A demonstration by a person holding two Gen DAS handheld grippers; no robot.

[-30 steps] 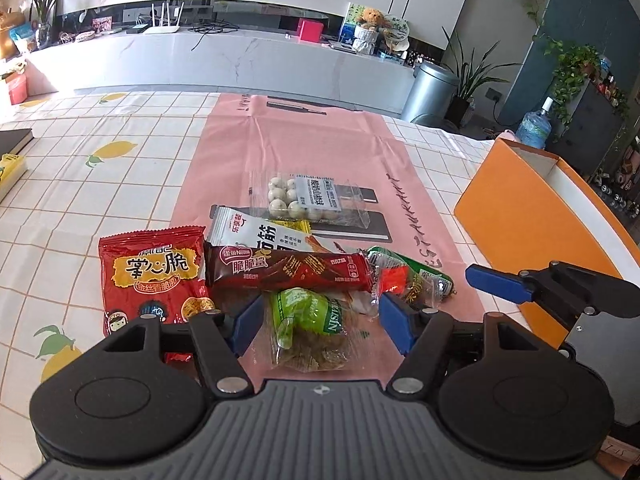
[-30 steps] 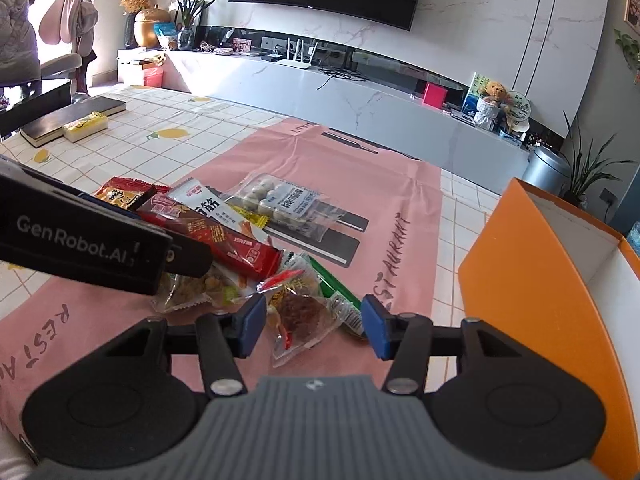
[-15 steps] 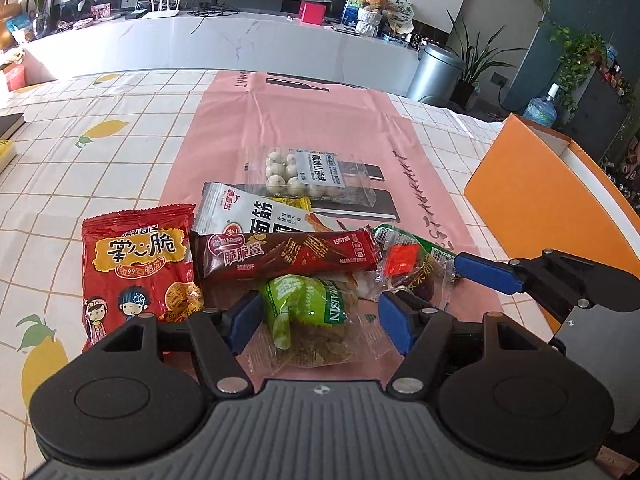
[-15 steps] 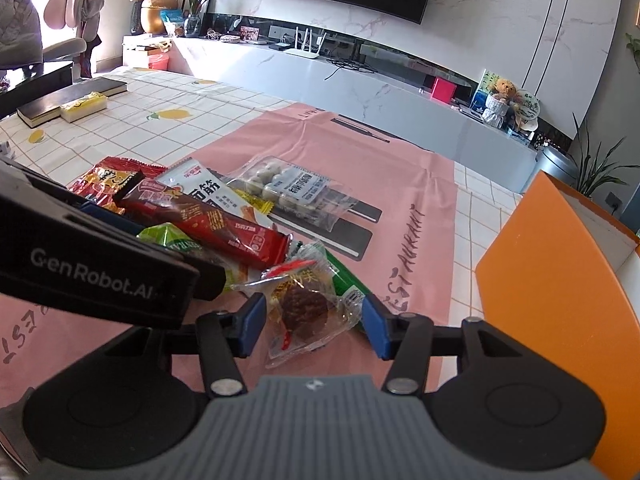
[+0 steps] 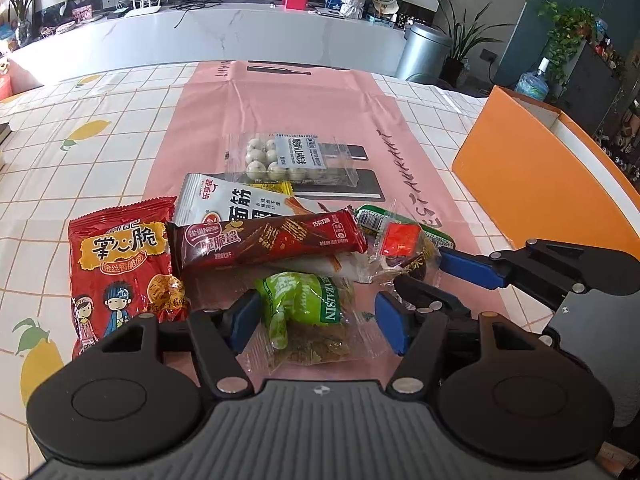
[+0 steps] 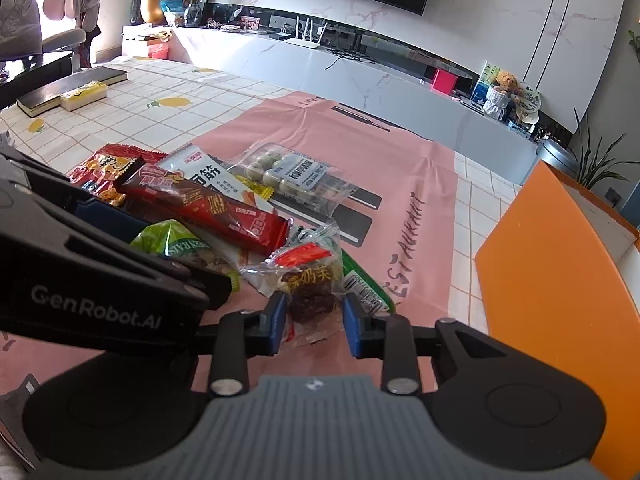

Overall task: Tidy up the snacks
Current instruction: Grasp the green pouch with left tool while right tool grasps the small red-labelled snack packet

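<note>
Blue-padded right tongs (image 6: 313,322) had just closed onto the clear-wrapped brown candy (image 6: 311,296) between them; left tongs (image 5: 316,320) stayed released around the green raisin packet (image 5: 310,312), both ready for lifting.

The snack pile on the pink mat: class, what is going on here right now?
A person works a pair of tongs in each hand over loose snacks on a pink mat. The right tongs have just been closing around a clear packet with a dark brown sweet. The left tongs stand open around a green raisin packet, also just narrowing. An orange box waits at the right.
</note>
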